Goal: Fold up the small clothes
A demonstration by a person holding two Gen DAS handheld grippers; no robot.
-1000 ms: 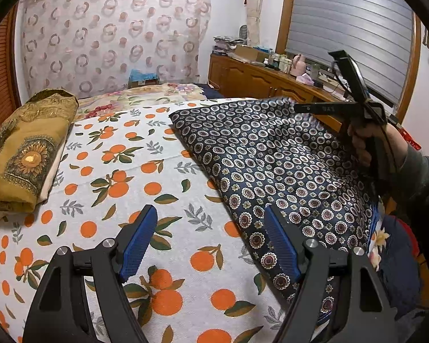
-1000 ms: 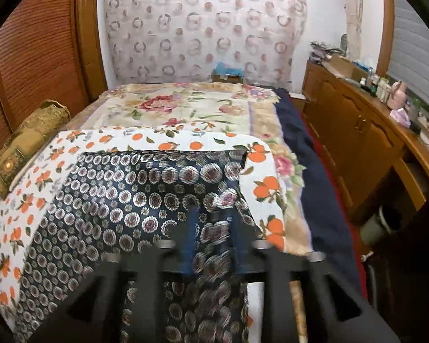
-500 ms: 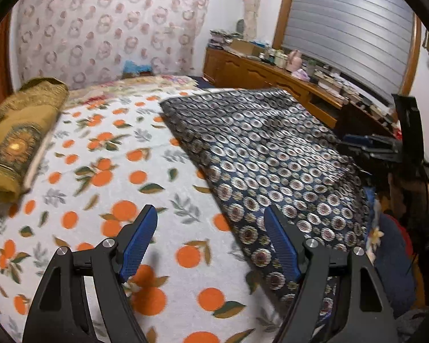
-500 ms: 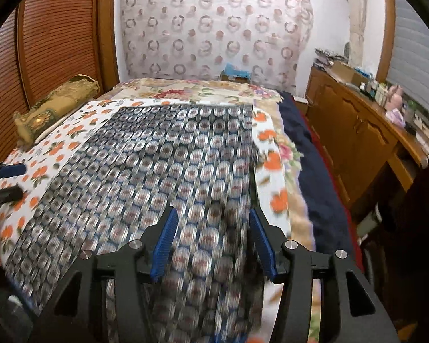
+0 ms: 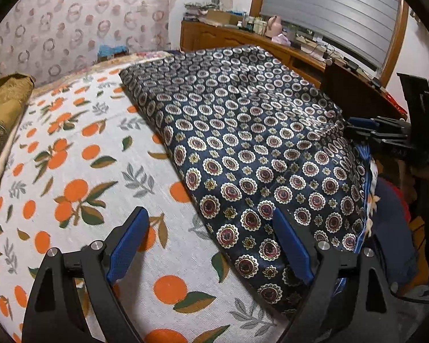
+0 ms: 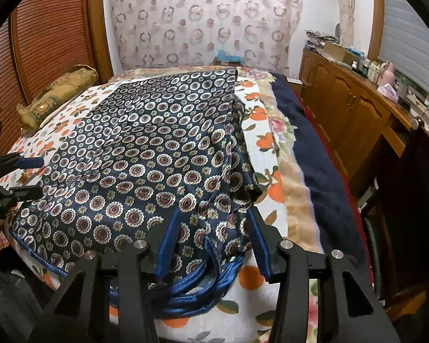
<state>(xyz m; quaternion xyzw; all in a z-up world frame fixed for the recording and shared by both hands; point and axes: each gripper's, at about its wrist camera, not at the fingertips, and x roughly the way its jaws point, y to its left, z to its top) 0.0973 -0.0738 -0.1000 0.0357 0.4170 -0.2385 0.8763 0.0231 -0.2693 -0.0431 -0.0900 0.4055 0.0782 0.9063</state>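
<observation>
A navy garment with round floral medallions and blue trim lies spread on the orange-print bedsheet. My left gripper hangs just above its near left edge; its jaws are opening and grip nothing. One blue pad is over the sheet, the other over the cloth. My right gripper is at the garment's near right corner, where cloth and blue trim bunch. Its jaws are closing with that bunched cloth between them, and the pads stand apart from it. Each gripper appears at the edge of the other's view: right gripper, left gripper.
A folded mustard-gold cloth lies at the bed's left side. A floral blanket and a dark blue cover run along the right edge of the bed. Wooden cabinets with clutter stand to the right, and a curtain hangs behind.
The right gripper, shut on a cloth fold a second ago, has let go and drawn back to the near corner. The left gripper has sunk closer to the garment's edge and widened.
</observation>
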